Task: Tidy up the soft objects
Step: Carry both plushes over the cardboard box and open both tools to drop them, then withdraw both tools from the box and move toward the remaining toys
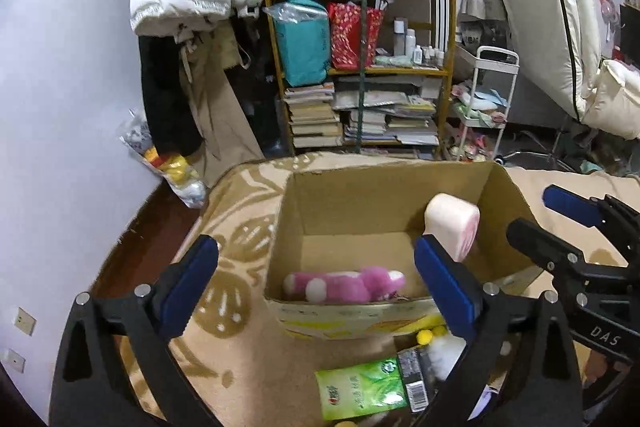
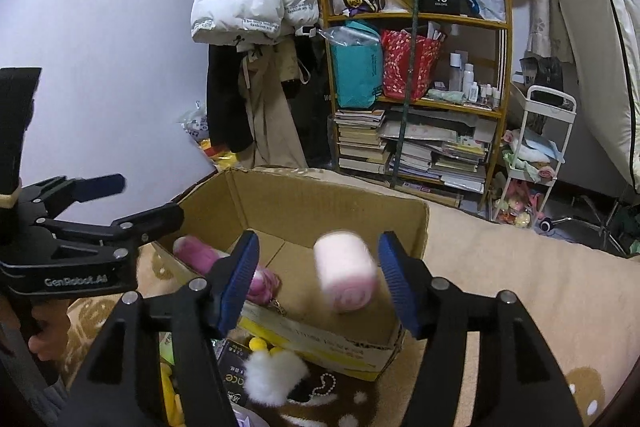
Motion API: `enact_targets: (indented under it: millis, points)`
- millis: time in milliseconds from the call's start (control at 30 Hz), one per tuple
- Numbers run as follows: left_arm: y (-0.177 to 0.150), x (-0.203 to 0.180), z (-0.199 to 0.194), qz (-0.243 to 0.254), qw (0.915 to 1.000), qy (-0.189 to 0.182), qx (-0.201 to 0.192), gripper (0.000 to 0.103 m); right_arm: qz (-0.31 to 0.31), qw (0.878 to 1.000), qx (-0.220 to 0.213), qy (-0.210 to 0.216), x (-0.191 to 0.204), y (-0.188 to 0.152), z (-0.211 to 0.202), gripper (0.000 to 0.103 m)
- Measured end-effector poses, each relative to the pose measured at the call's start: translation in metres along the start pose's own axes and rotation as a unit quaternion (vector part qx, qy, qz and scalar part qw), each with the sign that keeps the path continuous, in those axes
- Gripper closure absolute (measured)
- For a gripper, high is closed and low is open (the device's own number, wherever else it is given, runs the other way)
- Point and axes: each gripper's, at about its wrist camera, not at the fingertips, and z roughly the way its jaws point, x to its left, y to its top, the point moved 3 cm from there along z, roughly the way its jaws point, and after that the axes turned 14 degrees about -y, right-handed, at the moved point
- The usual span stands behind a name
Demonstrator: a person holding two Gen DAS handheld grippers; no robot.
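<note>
- Right tongs (image 2: 318, 277) stood open at lower centre, the blurred pink roll (image 2: 346, 273) loose between their pads above the box (image 2: 320, 203).
- Left tongs (image 1: 316, 291) gaped empty; pink plush (image 1: 344, 285) lay inside.

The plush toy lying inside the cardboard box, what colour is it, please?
Pink with white paws; clearest in the left wrist view.

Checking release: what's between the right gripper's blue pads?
In the right wrist view, the blurred pale pink swirl-ended roll plush sits between the right gripper's open pads, touching neither, over the cardboard box.
</note>
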Motion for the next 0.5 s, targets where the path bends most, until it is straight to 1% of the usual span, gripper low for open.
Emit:
enact_targets:
  millis: [33, 100, 167, 233, 267, 367, 500]
  points:
    - [0.000, -0.001, 0.000, 0.004, 1.0000, 0.001, 0.001, 0.005, 0.005, 1.000, 0.004, -0.001, -0.002, 0.000, 0.000, 0.024]
    - [0.000, -0.002, -0.001, 0.010, 0.9999, 0.002, 0.004, 0.005, 0.013, 1.000, 0.004, -0.001, -0.005, 0.000, 0.000, 0.015]
    - [0.000, -0.002, -0.002, 0.011, 0.9999, 0.000, 0.004, 0.005, 0.019, 1.000, 0.004, -0.002, -0.007, 0.000, -0.001, 0.012]
    - [0.001, -0.002, -0.001, 0.009, 0.9999, -0.001, 0.007, 0.005, 0.020, 1.000, 0.006, -0.004, -0.008, 0.001, -0.002, 0.004]
    - [0.001, -0.002, -0.002, 0.010, 0.9999, 0.000, 0.007, 0.005, 0.021, 1.000, 0.006, -0.007, -0.009, 0.001, -0.003, 0.001]
    - [0.002, -0.002, -0.004, 0.012, 0.9999, 0.008, 0.002, 0.005, 0.022, 1.000, 0.002, -0.012, -0.009, 0.001, -0.008, 0.000]
    - [0.001, -0.001, -0.009, 0.013, 0.9999, 0.008, 0.005, 0.005, 0.021, 1.000, 0.005, -0.019, -0.009, 0.000, -0.012, 0.000]
